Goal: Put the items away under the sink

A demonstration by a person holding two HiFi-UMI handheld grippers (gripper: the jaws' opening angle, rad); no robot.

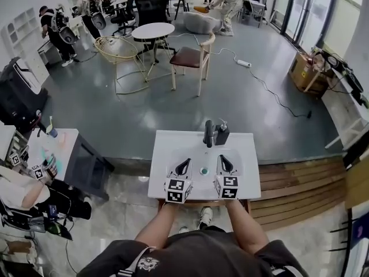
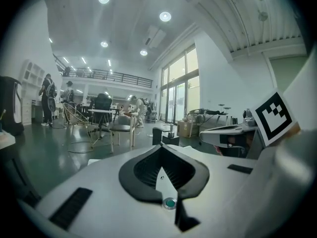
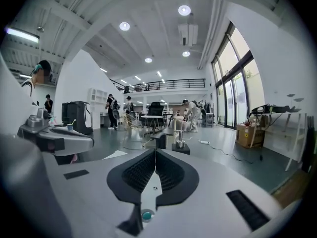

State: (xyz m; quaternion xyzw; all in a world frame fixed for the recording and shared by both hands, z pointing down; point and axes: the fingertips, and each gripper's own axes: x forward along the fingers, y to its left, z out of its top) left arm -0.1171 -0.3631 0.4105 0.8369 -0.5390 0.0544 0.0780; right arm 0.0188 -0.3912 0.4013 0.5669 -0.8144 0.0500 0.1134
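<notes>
A white sink counter [image 1: 248, 154] fills the lower centre of the head view, standing on a grey floor [image 1: 115, 114]. A wooden chair [image 1: 193, 59] and a round table [image 1: 153, 31] stand well behind it, toward the top. The left gripper [image 1: 186, 162] and right gripper [image 1: 222, 158] hover side by side over the basin, both clenched tight with nothing between the jaws. At the counter's upper edge stands a dark faucet [image 1: 208, 133], and just right of it a dark dispenser bottle [image 1: 222, 135]. A small green drain [image 1: 203, 170] shows between the grippers.
</notes>
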